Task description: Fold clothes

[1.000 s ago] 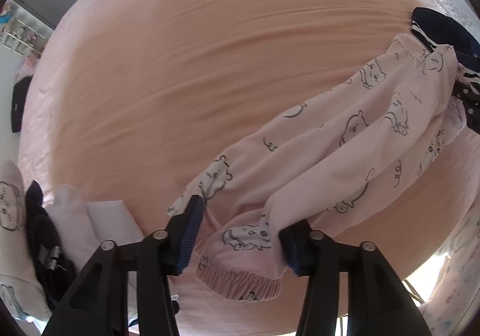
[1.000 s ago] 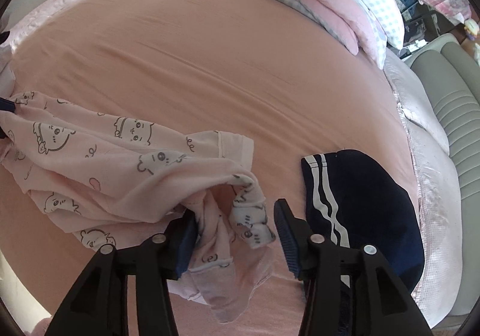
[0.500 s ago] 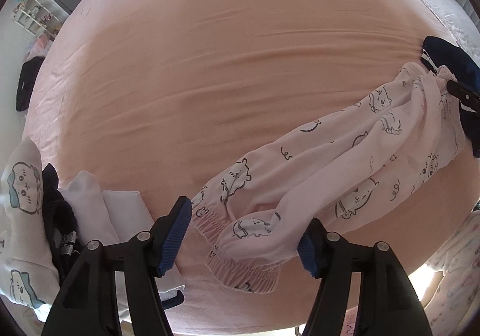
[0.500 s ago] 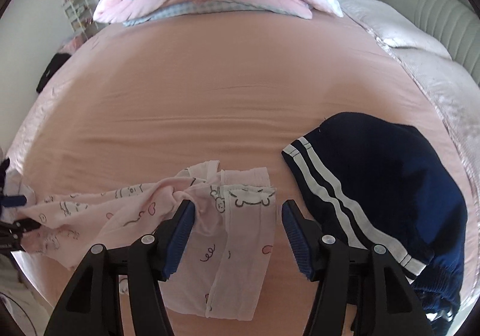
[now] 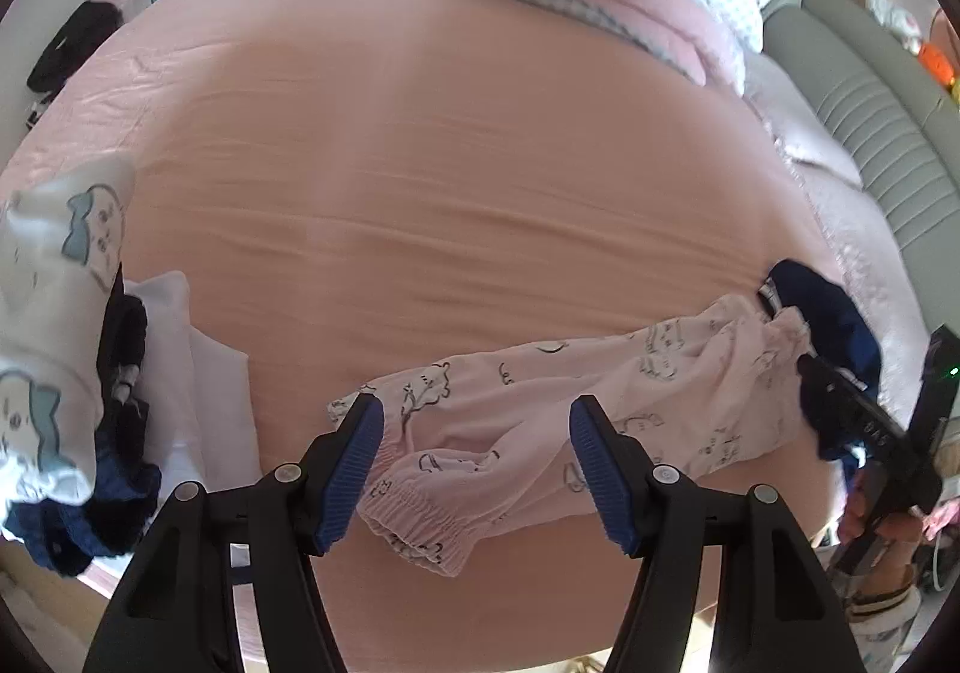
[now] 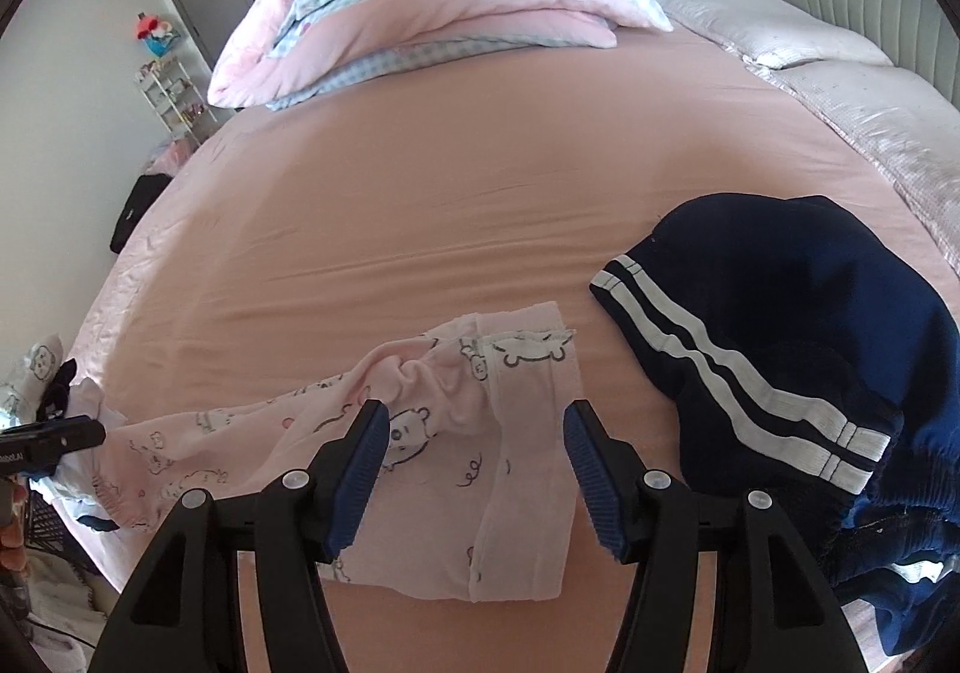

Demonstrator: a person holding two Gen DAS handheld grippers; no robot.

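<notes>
We see the pale pink pyjama trousers with little bear drawings (image 5: 600, 409) lying stretched out flat along the near edge of the big peach-pink bed sheet (image 5: 456, 181). Our left gripper (image 5: 477, 463) hangs over the gathered ankle cuffs and our right gripper (image 6: 471, 469) over the waist end; both have just let their blue jaws open a little wider and squeeze nothing. A dark navy garment with two white stripes (image 6: 780, 337) lies just beside the waist.
</notes>
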